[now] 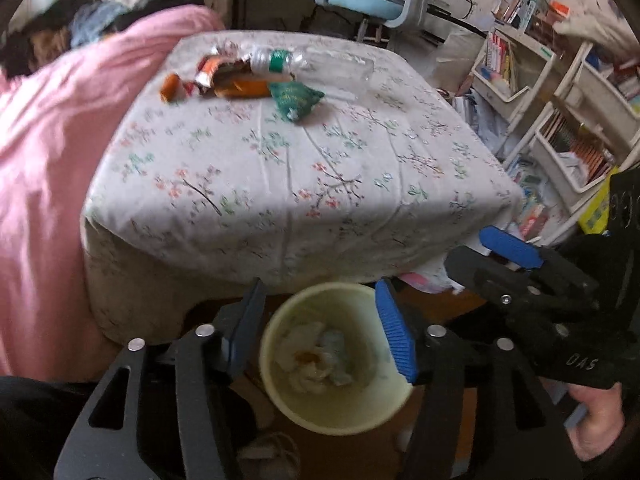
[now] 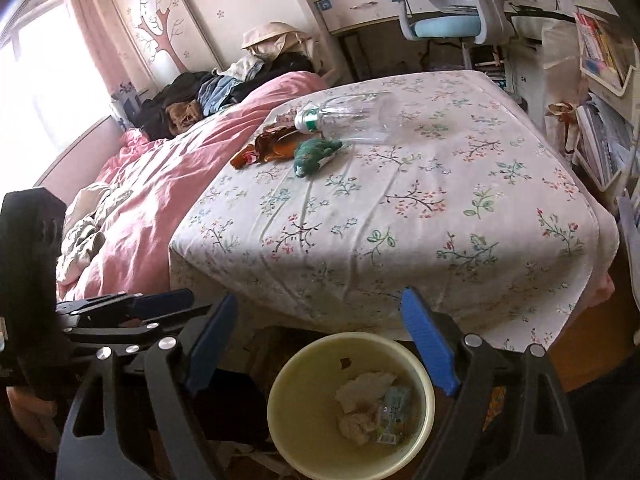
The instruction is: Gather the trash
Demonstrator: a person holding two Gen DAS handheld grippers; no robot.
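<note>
Your left tongs [image 1: 320, 332] hang directly over the pale yellow round plastic bin [image 1: 336, 408], blue pads partly spread with nothing between them. That fits a release, since crumpled white tissue and a small wrapper [image 2: 394, 408] already lie at the bin's bottom. Your right tongs [image 2: 320, 344] stand wide and empty just above the same bin, so both hands look free for another pick.

Beyond the bin rises the bed with its white floral sheet [image 2: 400, 216], the bin sitting on the floor at its foot. At the far end of that sheet, well apart from the bin, the remaining trash is clustered: 2 clear crushed plastic bottles [image 2: 352, 118], one with a green label, orange and brown snack wrappers [image 2: 276, 146], and a crumpled green foil packet [image 2: 314, 156] nearest the bin.

Beside the sheet lies a pink duvet [image 2: 160, 184] with piled clothes. Past the bed stand a blue swivel chair [image 2: 448, 20] and white shelves crammed with books [image 1: 560, 120].
</note>
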